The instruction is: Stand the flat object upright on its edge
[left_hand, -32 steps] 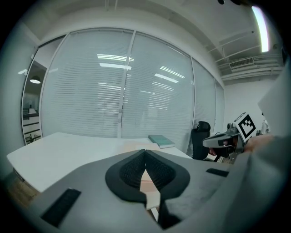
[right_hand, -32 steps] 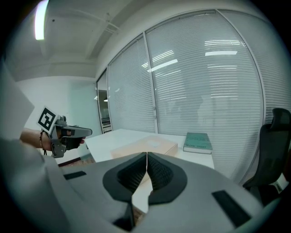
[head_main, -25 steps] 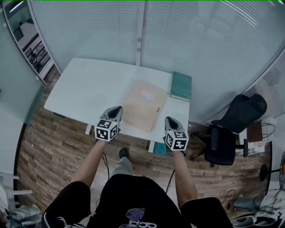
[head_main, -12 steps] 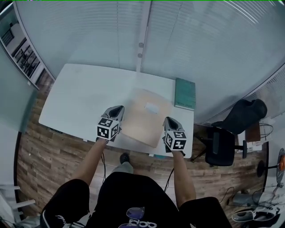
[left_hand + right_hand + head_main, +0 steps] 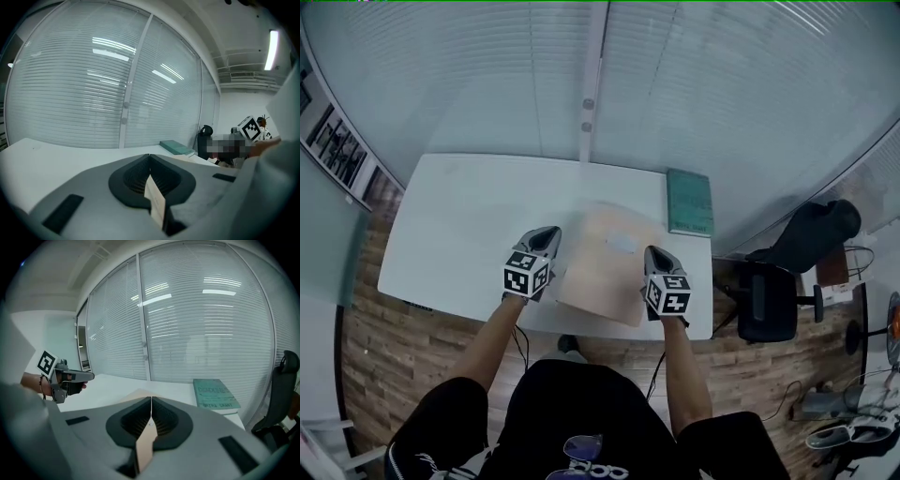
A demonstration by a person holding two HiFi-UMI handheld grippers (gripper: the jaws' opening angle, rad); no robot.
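A flat tan paper envelope (image 5: 605, 267) with a small white label (image 5: 623, 244) lies face-up on the white rectangular table (image 5: 459, 225), towards the table's near right part. Its long axis runs roughly from 12 to 6 o'clock in the head view, tipped a little towards 11 and 5. It has not been raised yet.

The left gripper (image 5: 547, 234) hovers on one side of it and the right gripper (image 5: 656, 253) on the other, both pointing towards 12 o'clock and slightly down. From the left gripper the envelope lies at about 3 o'clock, with a strip of bare table between them. From the right gripper it lies at about 9 to 10 o'clock, and that gripper's tip sits just beside the envelope's right long edge, so the right one looks nearer.

In each gripper view the two jaws are pressed together along a thin seam and hold nothing from the table. A pale tan strip shows low in each seam, close to the camera, and I cannot tell whether it belongs to the gripper. The right gripper view shows a corner of the envelope (image 5: 136, 393) ahead at 11 o'clock.

Well apart at the table's far right corner lies a green hardback book (image 5: 689, 202). A black office chair (image 5: 769, 300) stands off the table at 3 o'clock.

To tip the envelope up on an edge, both grippers likely need to close in on its long sides.
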